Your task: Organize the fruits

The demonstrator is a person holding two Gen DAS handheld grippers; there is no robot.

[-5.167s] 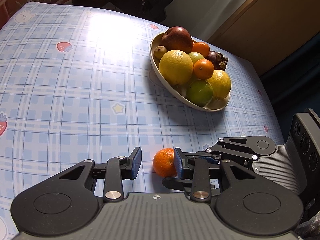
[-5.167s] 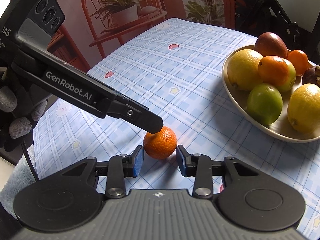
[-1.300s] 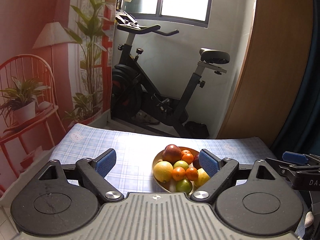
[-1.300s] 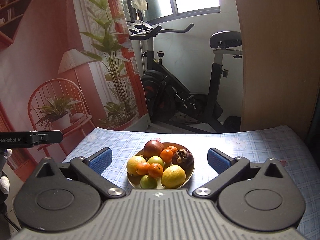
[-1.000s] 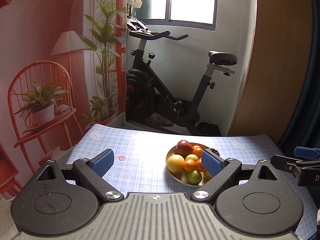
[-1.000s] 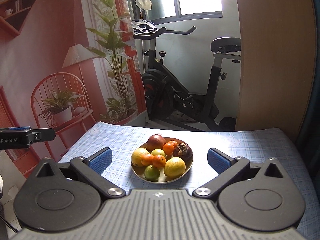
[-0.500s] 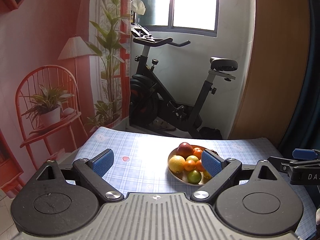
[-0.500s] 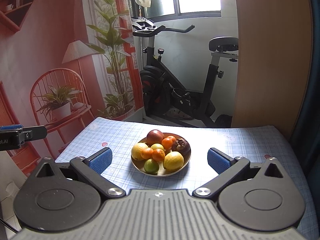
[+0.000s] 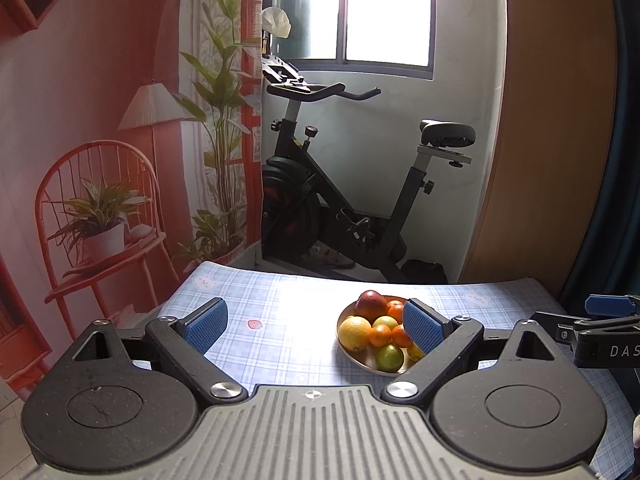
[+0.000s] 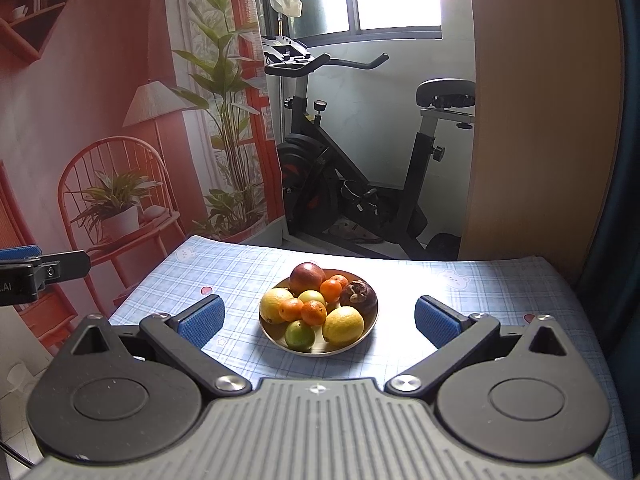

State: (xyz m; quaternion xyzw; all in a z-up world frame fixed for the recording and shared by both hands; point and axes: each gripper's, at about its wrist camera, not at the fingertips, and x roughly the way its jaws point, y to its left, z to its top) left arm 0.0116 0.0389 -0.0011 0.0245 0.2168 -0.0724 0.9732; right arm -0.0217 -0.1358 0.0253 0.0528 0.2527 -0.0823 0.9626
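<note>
Both claws stand with blue pads wide apart and grip nothing: the left claw (image 9: pixel 314 324), and the right claw (image 10: pixel 318 316), whose body reads "DAS" in the left wrist view. Between them on the checked tabletop (image 10: pixel 240 268), a bowl (image 10: pixel 360 340) holds the fruits: red apple (image 10: pixel 307 276), lemons (image 10: pixel 343 326), oranges (image 10: pixel 314 313), lime (image 10: pixel 299 336)
</note>
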